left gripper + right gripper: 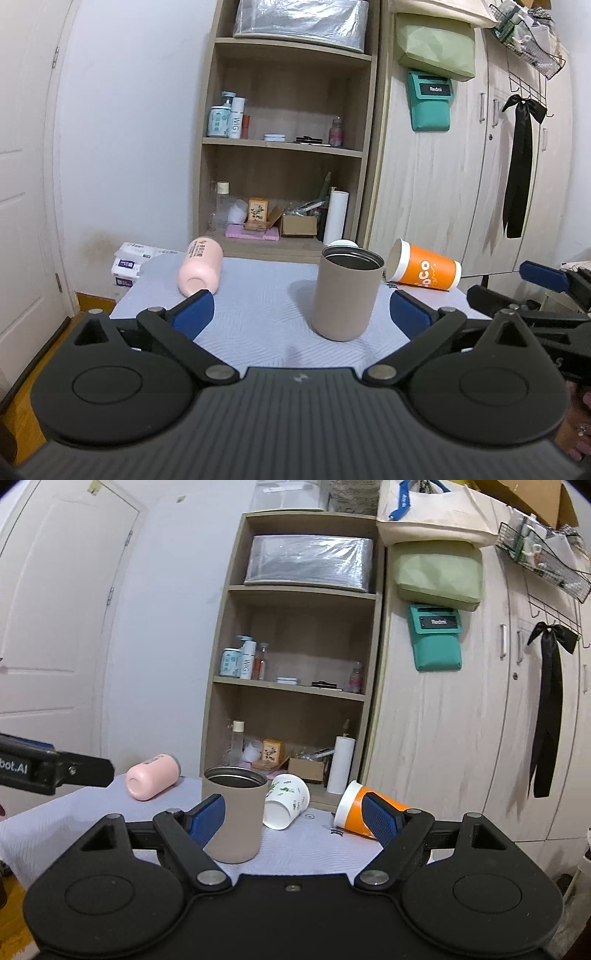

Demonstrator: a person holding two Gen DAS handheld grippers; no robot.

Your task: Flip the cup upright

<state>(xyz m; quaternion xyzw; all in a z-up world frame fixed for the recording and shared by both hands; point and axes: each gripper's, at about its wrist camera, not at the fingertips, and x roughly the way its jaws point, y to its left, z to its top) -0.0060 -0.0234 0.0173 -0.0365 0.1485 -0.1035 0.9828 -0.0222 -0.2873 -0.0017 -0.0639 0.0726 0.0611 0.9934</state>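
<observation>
A taupe cup point(345, 293) point(233, 814) stands upright, mouth up, on the pale blue table mat point(258, 317) point(314, 845). A pink cup point(200, 271) point(151, 776) lies on its side at the back left. An orange paper cup point(424, 270) point(354, 812) lies on its side at the back right. A white floral cup point(286, 800) lies on its side behind the taupe cup. My left gripper point(301, 312) is open and empty, just short of the taupe cup. My right gripper point(293, 818) is open and empty, its fingers to either side of the white cup, well short of it.
A wooden shelf unit point(284, 147) point(295, 664) with bottles and boxes stands behind the table. Wardrobe doors point(461, 166) point(461, 720) are to the right, a white door point(22, 221) to the left. White packages point(129, 264) sit by the table's left corner.
</observation>
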